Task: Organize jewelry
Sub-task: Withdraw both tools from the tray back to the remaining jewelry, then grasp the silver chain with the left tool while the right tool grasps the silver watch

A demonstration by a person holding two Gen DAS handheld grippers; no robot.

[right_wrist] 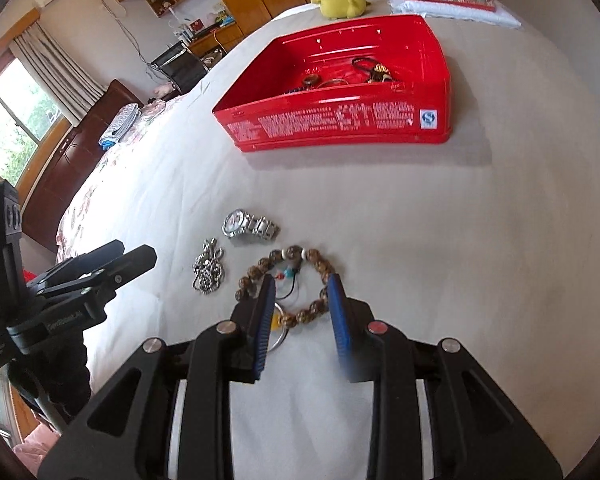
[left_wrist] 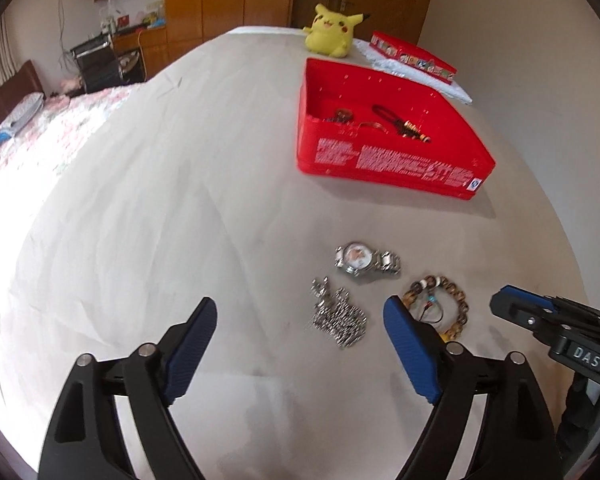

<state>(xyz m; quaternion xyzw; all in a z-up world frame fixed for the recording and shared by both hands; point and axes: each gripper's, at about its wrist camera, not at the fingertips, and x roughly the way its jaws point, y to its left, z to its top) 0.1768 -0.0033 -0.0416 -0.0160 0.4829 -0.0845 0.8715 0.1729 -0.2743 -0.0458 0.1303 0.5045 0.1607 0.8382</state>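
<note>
Left gripper (left_wrist: 300,316) jaws spread wide over the silver chain (left_wrist: 338,316), right gripper (right_wrist: 302,292) jaws narrowly parted astride the bead bracelet (right_wrist: 288,284), nothing pinched, watch (left_wrist: 366,262) nearer the red box (left_wrist: 388,160) on the bed

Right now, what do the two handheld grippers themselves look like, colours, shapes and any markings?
Both are matte black plastic tools with two long angular arms, triangular cut-outs and round silver pivot pins. The left gripper carries blue ribbed pads on its fingers; the right gripper has the same blue ribbed pads. White lettering marks each body, only partly legible. No hand or sleeve shows.
</note>
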